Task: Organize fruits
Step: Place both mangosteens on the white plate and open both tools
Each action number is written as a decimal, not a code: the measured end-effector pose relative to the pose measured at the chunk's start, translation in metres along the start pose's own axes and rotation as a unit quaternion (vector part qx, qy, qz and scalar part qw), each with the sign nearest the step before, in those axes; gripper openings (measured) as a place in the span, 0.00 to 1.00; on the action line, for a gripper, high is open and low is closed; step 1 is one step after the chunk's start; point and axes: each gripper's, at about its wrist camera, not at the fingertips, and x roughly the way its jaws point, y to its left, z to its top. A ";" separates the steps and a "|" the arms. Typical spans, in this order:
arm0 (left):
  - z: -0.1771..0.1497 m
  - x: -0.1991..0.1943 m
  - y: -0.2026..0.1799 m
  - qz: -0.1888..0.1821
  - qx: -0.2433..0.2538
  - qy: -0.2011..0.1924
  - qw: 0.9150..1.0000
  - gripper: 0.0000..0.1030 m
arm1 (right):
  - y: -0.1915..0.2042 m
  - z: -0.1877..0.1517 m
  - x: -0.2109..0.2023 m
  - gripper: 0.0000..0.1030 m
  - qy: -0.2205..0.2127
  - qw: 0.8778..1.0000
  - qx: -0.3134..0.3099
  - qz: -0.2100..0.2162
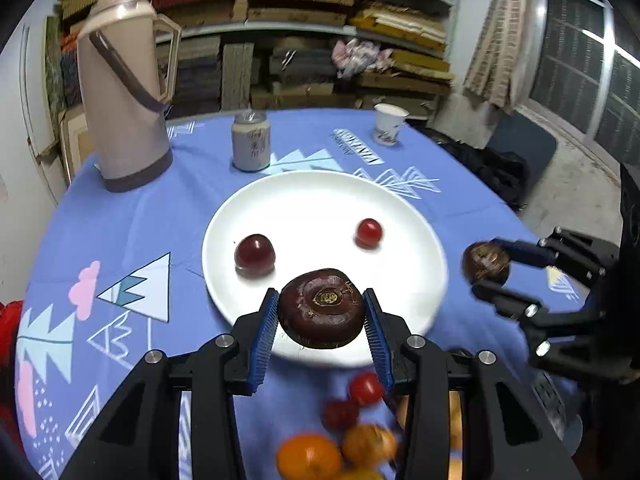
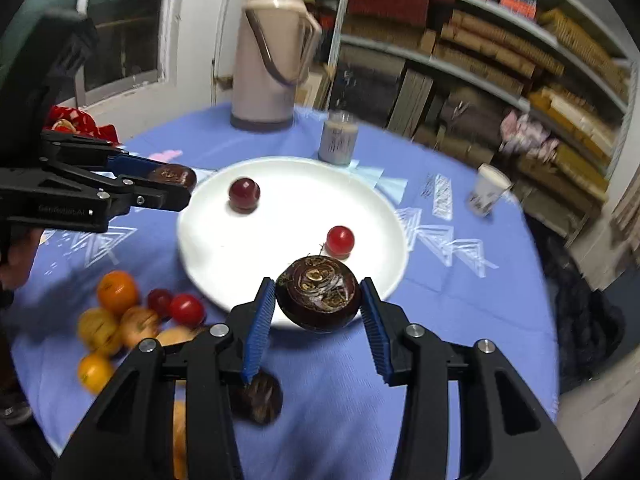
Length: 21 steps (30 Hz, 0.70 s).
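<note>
A white plate (image 1: 304, 200) on the blue tablecloth holds a dark red grape (image 1: 255, 255) and a small red tomato (image 1: 369, 233). My left gripper (image 1: 322, 312) is shut on a dark brown water chestnut (image 1: 322, 308) above the plate's near rim. My right gripper (image 2: 318, 300) is shut on a second dark water chestnut (image 2: 318, 294) above the plate's right edge; it also shows in the left wrist view (image 1: 486, 266). The left gripper shows in the right wrist view (image 2: 176, 182) with its chestnut. A pile of oranges (image 2: 118, 292) and tomatoes (image 2: 186, 309) lies near the plate.
A tall beige thermos (image 1: 124, 92), a grey can (image 1: 251, 142) and a paper cup (image 1: 389, 123) stand beyond the plate. Another dark chestnut (image 2: 260, 398) lies on the cloth under the right gripper. Shelves of stacked goods fill the back wall.
</note>
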 end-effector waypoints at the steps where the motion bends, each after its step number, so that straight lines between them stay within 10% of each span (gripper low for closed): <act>1: 0.002 0.008 0.002 0.007 -0.003 0.005 1.000 0.41 | -0.002 0.005 0.019 0.41 0.017 1.000 0.003 0.002; 21: 0.016 0.086 0.038 0.044 -0.065 0.055 0.995 0.44 | -0.036 0.019 0.126 0.42 0.090 0.993 0.071 -0.004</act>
